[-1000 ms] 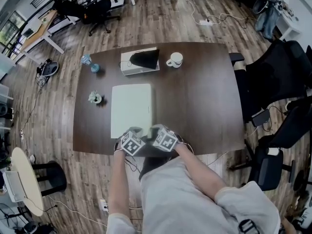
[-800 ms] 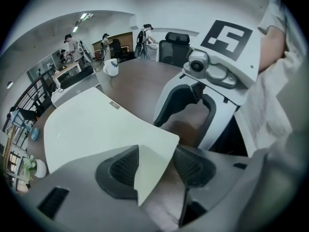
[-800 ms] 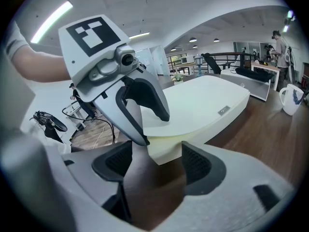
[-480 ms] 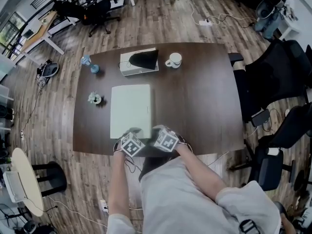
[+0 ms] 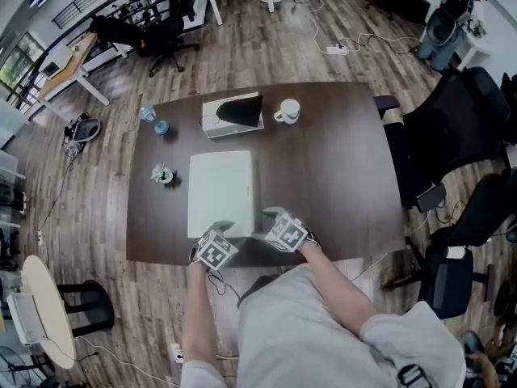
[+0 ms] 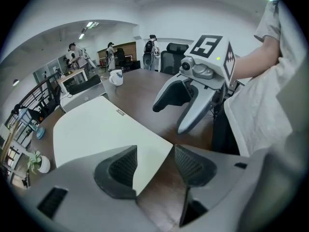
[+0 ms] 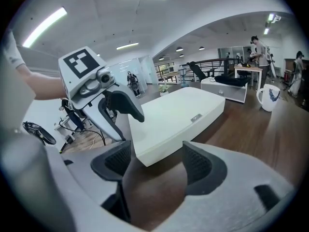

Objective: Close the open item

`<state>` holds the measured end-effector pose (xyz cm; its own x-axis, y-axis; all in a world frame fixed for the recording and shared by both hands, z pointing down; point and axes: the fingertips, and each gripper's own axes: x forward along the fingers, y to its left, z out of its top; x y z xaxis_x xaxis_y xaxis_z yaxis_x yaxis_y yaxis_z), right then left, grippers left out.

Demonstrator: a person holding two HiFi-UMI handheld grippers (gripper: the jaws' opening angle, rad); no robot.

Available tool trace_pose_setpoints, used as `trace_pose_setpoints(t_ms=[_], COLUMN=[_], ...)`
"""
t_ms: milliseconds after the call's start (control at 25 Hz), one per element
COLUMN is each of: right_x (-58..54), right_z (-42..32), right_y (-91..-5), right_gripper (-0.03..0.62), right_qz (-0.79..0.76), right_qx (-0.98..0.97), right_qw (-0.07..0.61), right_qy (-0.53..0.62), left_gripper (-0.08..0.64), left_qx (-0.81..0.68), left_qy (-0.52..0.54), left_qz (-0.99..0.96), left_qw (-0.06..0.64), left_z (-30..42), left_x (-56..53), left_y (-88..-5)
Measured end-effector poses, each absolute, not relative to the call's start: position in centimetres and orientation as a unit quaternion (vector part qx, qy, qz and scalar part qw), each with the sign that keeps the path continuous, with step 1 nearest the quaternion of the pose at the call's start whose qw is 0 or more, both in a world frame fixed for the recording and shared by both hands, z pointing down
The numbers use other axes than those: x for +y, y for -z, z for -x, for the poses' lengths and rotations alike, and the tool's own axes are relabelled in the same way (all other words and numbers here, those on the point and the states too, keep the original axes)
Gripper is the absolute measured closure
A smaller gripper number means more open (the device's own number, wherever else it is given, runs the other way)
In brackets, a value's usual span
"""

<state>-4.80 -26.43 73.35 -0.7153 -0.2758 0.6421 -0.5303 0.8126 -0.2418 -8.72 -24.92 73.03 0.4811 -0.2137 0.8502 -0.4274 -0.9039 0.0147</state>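
A flat white case (image 5: 220,191) lies closed on the dark table (image 5: 339,168). My left gripper (image 5: 223,230) is at the case's near edge. In the left gripper view the case's near corner (image 6: 145,144) lies between the parted jaws of this gripper (image 6: 154,154), and the pads stay off it. These jaws have just been opening. My right gripper (image 5: 271,215) hovers just right of that corner. Its jaws (image 7: 157,156) have also just been opening and stand wide, with only bare tabletop between them. The case (image 7: 178,112) sits just ahead of them.
At the table's far side stand a white mug (image 5: 288,111) and a white box with a black thing on it (image 5: 234,116). A small potted plant (image 5: 162,174) sits left of the case. Black office chairs (image 5: 452,128) crowd the right side.
The two grippers have drawn apart. The right one has moved right, away from the case's corner, while the left one stays at the near edge. The case has not moved.
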Motion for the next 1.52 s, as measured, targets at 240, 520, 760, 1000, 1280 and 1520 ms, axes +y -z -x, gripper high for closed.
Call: trace_pose_setpoints(t_ms=[240,520,760,1000,1280,1520], right_x=[-25.8,-24.0,-22.5,-21.4,-20.0,-19.4], right_z=[4.5,4.7,4.7,4.4,4.6,4.6], right_y=[-71.8,-69.1,-67.2,-65.5,-64.4,-64.9], right_gripper=[0.261,0.266,0.272,0.278,0.281,0.281], right_qz=[-0.275,-0.327,-0.365,-0.399,-0.42,-0.433], right_qx=[-0.897,-0.89,-0.882,-0.873,-0.867,-0.861], right_qw=[0.266,0.225,0.199,0.176,0.169,0.163], right_qy=[-0.223,-0.225,-0.223,-0.22,-0.21,-0.212], left_gripper=[0.328,0.328,0.328,0.328,0.328,0.328], left_qx=[-0.242,-0.339,-0.418,-0.48,-0.524,-0.55], left_qy=[-0.427,-0.328,-0.244,-0.185,-0.122,-0.092], left_qz=[-0.863,-0.866,-0.855,-0.837,-0.82,-0.806], left_qw=[0.123,0.164,0.183,0.188,0.196,0.197], left_z=[10.3,12.9,15.5,17.6,20.0,21.7], left_x=[-24.1,-22.5,-21.2,-20.1,-18.7,-17.5], left_y=[-70.9,-67.6,-64.9,-62.1,-60.0,-59.5])
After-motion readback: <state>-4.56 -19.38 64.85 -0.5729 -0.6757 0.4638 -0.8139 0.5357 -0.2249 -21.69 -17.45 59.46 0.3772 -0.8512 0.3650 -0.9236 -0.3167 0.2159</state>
